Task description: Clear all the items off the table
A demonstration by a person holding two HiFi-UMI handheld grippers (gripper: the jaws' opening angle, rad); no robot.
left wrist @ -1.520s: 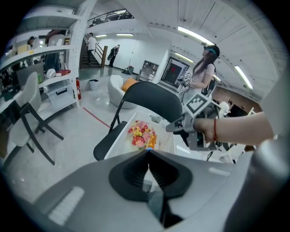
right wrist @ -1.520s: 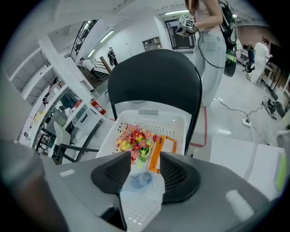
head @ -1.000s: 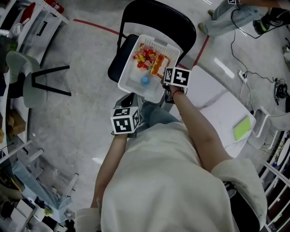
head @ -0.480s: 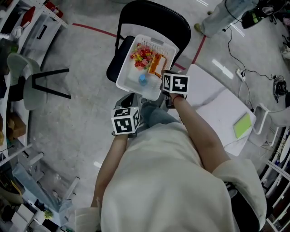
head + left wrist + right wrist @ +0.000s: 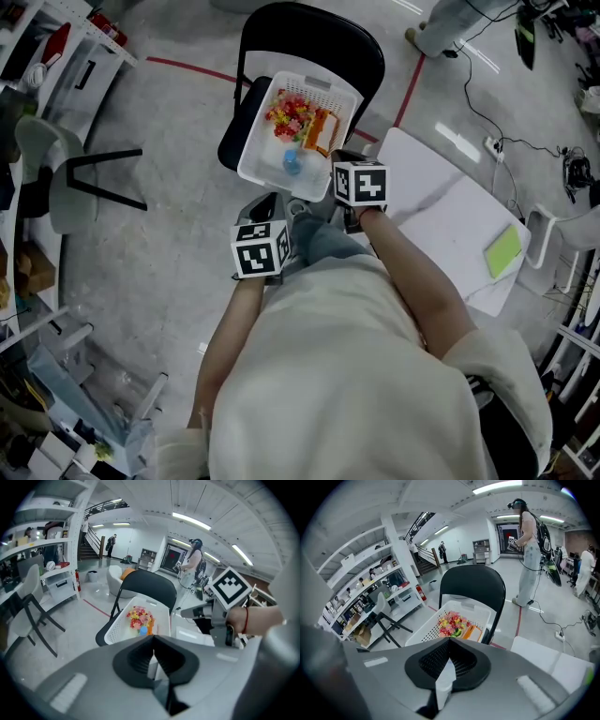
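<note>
Drawn back from the white basket [image 5: 251, 150], the right gripper [image 5: 449, 644] now hangs off its near rim, where a second ago its marker cube overlapped that rim; the left gripper [image 5: 153, 641] sits much where it was, lower and to the left in the head view.

Counted: one basket, resting on the seat of one black folding chair [image 5: 309, 33]. Inside it lie one bunch of bright flowers [image 5: 291, 114], one orange item [image 5: 322, 133] and one small blue item [image 5: 292, 164] (what the last two are is too small to tell). One white table [image 5: 441, 206] stands just beside the chair on the right, and one green pad [image 5: 502, 251] lies near its far right edge.

Both grippers have their jaws pressed together, with nothing pinched between them and touching nothing. Each points down towards the basket.

Around them: a pale chair with dark legs [image 5: 47, 178] at the left, a red line [image 5: 192, 67] on the grey floor running behind the folding chair, cables [image 5: 497, 131] trailing beyond the table, and shelving along the left wall. A person with a backpack [image 5: 527, 550] stands behind the chair.
</note>
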